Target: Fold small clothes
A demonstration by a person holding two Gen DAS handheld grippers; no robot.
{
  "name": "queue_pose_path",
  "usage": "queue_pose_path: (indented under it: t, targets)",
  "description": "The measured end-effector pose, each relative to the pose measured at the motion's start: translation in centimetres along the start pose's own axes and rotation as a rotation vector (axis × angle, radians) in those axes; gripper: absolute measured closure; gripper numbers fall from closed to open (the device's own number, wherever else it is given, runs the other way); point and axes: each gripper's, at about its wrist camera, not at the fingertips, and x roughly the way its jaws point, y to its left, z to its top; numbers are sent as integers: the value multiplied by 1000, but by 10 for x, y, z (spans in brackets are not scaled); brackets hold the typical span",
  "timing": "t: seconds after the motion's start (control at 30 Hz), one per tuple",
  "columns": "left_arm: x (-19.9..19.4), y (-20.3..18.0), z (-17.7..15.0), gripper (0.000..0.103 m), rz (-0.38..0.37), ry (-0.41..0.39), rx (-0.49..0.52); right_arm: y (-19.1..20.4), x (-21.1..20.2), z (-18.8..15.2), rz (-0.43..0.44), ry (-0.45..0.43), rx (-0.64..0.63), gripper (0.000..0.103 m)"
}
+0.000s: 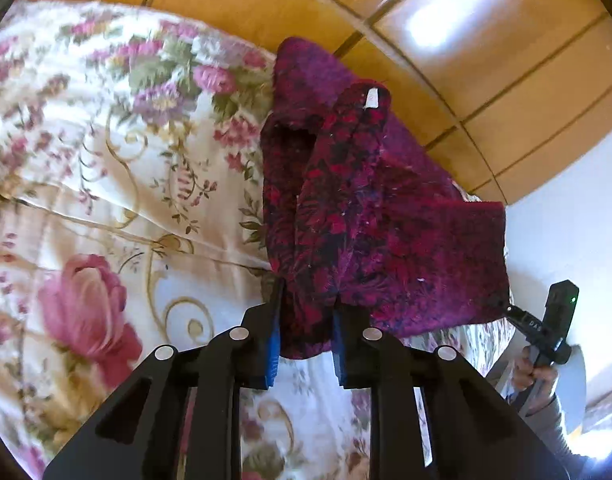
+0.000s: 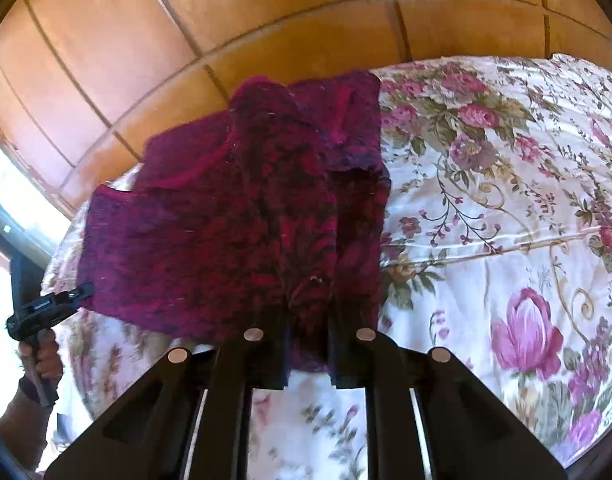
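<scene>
Only from the left wrist, a white tag (image 1: 372,98) on the garment (image 1: 357,216), both hand-held grippers clamping it.

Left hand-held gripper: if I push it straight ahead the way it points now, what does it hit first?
The left hand-held gripper is already shut on the magenta garment, so more of that cloth comes first. Past it lies the floral bedcover, probably next, though depth is unclear.
</scene>
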Motion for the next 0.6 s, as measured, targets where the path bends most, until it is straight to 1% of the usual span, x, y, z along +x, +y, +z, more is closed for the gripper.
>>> queue_pose_path:
  t: [0.1, 0.17, 0.23, 0.3, 0.37, 0.4, 0.43, 0.47, 0.53, 0.57, 0.6]
  targets:
    - [-20, -6, -11, 84, 1, -19, 31, 6, -12, -13, 29, 6, 3, 92]
    - [-37, -5, -28, 84, -19, -18, 15, 4, -23, -27, 46, 19, 27, 92]
    - [-39, -9, -44, 84, -24, -8, -1, 3, -33, -43, 64, 25, 44, 92]
    - [-47, -10, -67, 84, -32, 11, -23, 2, -45, -63, 67, 41, 63, 92]
    - [-55, -10, -88, 84, -34, 29, -47, 2, -54, -84, 73, 70, 79, 92]
    - [-60, -10, -100, 84, -20, 33, -41, 2, -57, -93, 73, 81, 82, 92]
    - [-61, -12, -104, 80, -2, 39, -29, 1, -58, -101, 76, 89, 93, 92]
    - [-62, -17, -107, 78, 15, 51, -16, -1, -58, -108, 80, 102, 104, 91]
    - [-68, -15, -102, 71, 18, 54, -6, 0, -57, -112, 69, 108, 82, 84]
    - [-73, -15, -92, 64, 31, 35, -6, -3, -54, -106, 67, 110, 100, 73]
    - [-79, -17, -82, 55, 49, 5, 13, -5, -53, -99, 61, 97, 117, 52]
